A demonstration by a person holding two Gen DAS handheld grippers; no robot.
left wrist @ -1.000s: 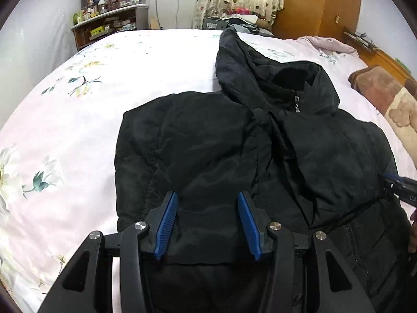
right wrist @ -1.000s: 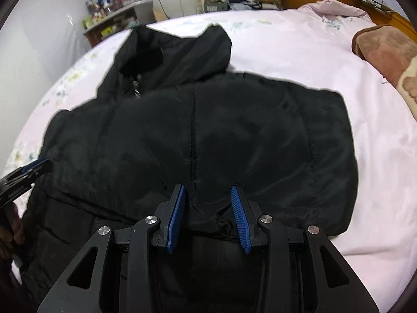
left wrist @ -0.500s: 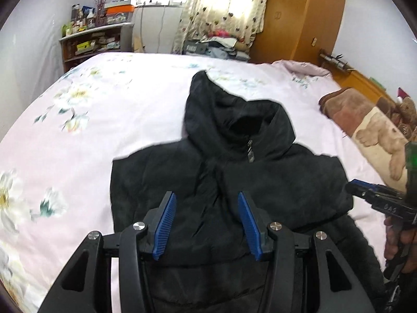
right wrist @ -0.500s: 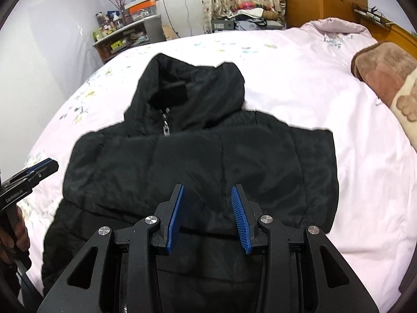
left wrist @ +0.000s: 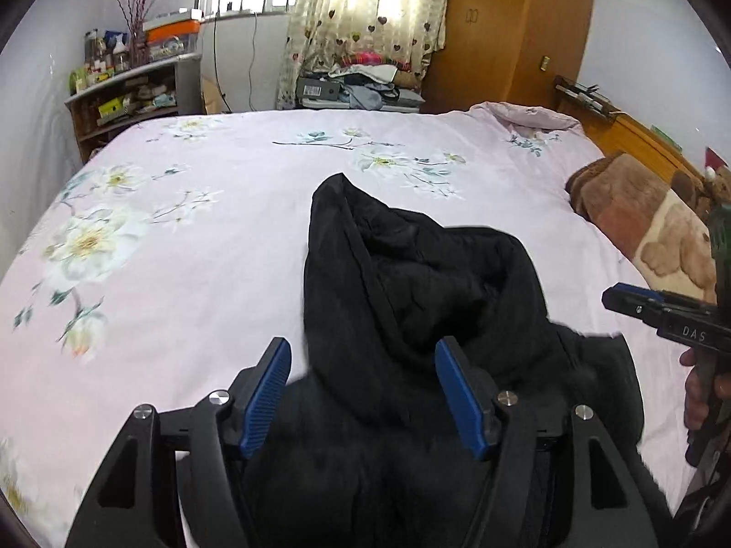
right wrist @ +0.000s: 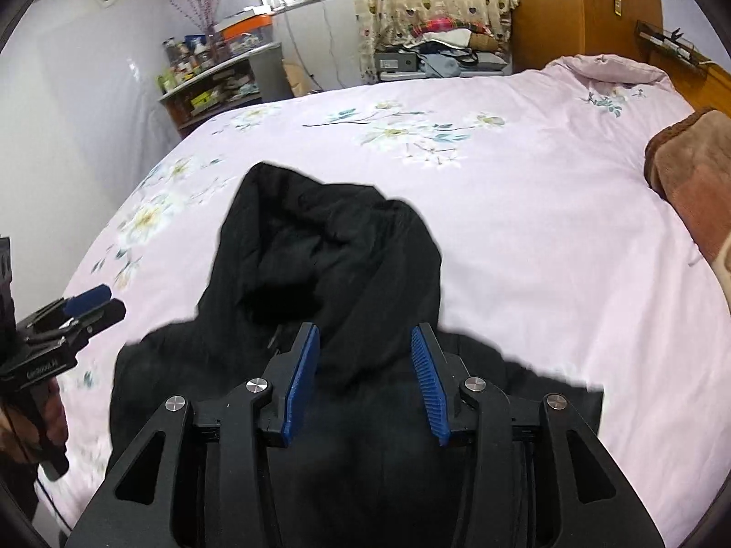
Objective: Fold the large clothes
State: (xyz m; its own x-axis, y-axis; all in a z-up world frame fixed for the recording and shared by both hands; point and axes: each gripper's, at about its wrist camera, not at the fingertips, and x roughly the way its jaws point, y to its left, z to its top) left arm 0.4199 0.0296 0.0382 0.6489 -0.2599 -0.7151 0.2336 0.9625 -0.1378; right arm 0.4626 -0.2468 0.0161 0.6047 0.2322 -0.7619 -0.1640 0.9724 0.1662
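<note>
Both tongs clear above our black padded hooded jacket (left wrist: 411,301) on the pink floral bedspread (left wrist: 182,237)
Left gripper (left wrist: 363,395) and right gripper (right wrist: 365,383) widening, nothing pinched; hood points far, body near beneath us, both equally close

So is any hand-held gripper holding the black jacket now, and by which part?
Nothing is held. Both the left hand-held gripper and the right are opening above the black jacket.

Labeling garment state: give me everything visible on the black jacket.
The black jacket is a hooded, padded, slightly shiny garment lying on the pink floral bedsheet. Its hood points toward the far side of the bed, mouth open upward; the body is bunched toward the camera. Nothing visibly grips it, and both grippers' jaws are opening.
</note>
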